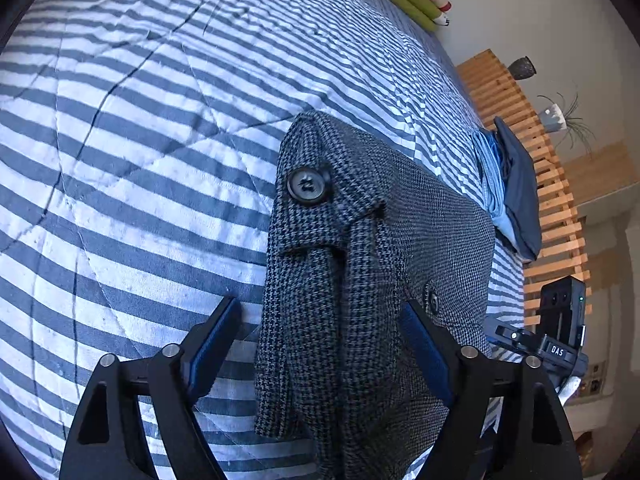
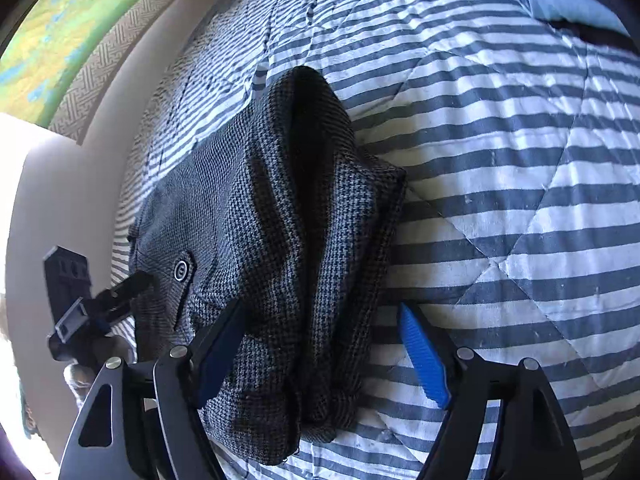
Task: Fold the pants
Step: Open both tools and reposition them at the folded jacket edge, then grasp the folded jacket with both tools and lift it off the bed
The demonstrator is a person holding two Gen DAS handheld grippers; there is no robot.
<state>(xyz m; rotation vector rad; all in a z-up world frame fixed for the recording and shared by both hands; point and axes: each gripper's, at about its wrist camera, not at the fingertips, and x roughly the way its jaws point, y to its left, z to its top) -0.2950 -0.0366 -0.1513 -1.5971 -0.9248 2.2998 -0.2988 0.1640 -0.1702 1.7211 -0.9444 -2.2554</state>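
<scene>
Both grippers stand released, jaws spread astride the pants (image 1: 360, 280), which lie bunched on the striped quilt (image 1: 140, 160). Left gripper (image 1: 320, 344) straddles the buttoned waistband end; right gripper (image 2: 320, 348) the opposite end. Likely best: pinch all layers squarely, near each corner.

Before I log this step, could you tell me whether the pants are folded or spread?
Folded: the pants lie in stacked layers on the bed.

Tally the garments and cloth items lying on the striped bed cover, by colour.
Grey houndstooth pants: 1
Light blue folded cloth: 1
Dark navy folded cloth: 1
Total: 3, all on the striped bed cover
</scene>
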